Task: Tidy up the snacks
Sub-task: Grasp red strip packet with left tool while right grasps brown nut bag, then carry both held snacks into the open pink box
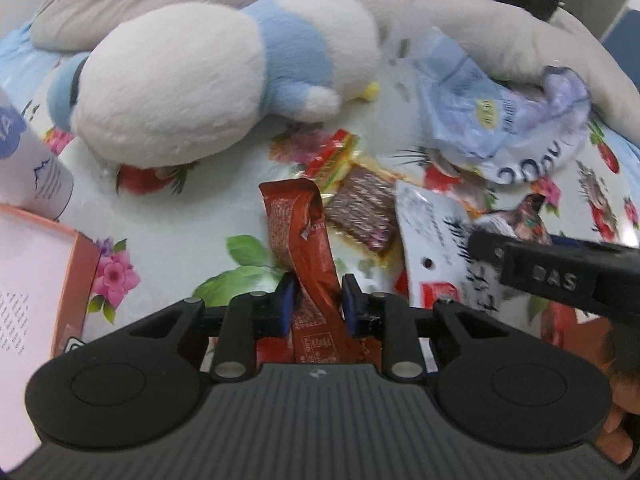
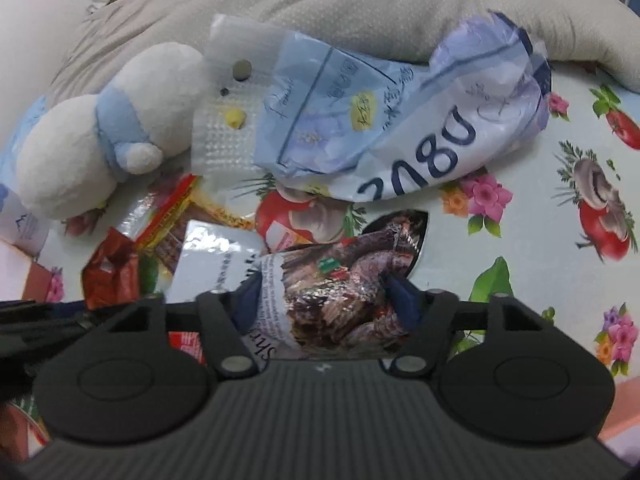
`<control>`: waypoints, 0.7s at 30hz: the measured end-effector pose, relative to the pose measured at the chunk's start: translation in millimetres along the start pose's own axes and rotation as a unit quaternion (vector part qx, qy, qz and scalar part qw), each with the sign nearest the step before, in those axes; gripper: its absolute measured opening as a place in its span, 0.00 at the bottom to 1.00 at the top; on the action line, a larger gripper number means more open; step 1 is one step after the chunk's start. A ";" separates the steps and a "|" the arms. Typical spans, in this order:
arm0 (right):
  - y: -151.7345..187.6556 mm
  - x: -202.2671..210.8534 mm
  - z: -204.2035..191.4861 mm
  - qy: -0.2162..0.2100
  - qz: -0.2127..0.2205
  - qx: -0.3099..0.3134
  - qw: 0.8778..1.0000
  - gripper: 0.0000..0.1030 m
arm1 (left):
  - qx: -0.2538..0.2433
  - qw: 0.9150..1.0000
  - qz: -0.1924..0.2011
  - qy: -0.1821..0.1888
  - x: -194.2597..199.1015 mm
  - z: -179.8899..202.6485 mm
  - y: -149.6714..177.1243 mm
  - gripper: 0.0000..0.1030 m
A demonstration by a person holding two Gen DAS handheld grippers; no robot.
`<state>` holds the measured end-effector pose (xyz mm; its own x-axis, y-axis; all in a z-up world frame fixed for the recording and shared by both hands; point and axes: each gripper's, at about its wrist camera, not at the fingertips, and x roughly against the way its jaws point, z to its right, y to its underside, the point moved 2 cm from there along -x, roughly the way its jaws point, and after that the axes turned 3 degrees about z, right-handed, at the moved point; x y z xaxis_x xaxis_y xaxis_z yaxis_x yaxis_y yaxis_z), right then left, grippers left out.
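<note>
The sorting had barely begun: the left tool (image 1: 315, 300) was pinched on a long red-brown foil snack sachet (image 1: 298, 224) below the white-and-blue plush toy (image 1: 192, 80), and the right tool (image 2: 326, 300), jaws half apart, seemingly gripped a crinkled meat-picture snack packet (image 2: 340, 280). Other wrappers lay loose on the floral sheet (image 2: 540, 184) under the toy; the pink cardboard box (image 1: 76, 272) beside it was cut off, its contents unseen.

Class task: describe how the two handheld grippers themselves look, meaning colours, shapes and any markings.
Both grippers, left gripper and right gripper, are matte black, with a ribbed central body, two round discs at the sides, silver pivot pins on angled links and dark blue finger pads. In the left wrist view the right gripper's finger shows raised lettering.
</note>
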<state>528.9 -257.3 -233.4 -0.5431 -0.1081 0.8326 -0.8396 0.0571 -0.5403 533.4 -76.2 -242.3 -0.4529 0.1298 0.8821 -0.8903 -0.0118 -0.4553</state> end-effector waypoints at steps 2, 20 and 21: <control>-1.2 5.8 -2.6 0.008 0.004 0.003 1.000 0.62 | -0.011 1.000 -0.003 0.013 8.8 9.2 3.3 0.27; 36.7 161.9 -8.9 -0.010 0.061 0.035 0.997 0.61 | -0.048 0.997 -0.003 0.063 150.0 16.0 52.1 0.27; 40.5 175.1 -9.2 -0.012 0.068 0.036 0.997 0.61 | -0.048 0.997 0.000 0.065 159.5 16.3 53.7 0.27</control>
<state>399.6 -264.7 -108.3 -0.6511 -0.1290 0.7479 -0.7543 0.0010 -0.6565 412.6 -72.3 -124.0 -0.4369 0.2572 0.8620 -0.8787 0.0828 -0.4701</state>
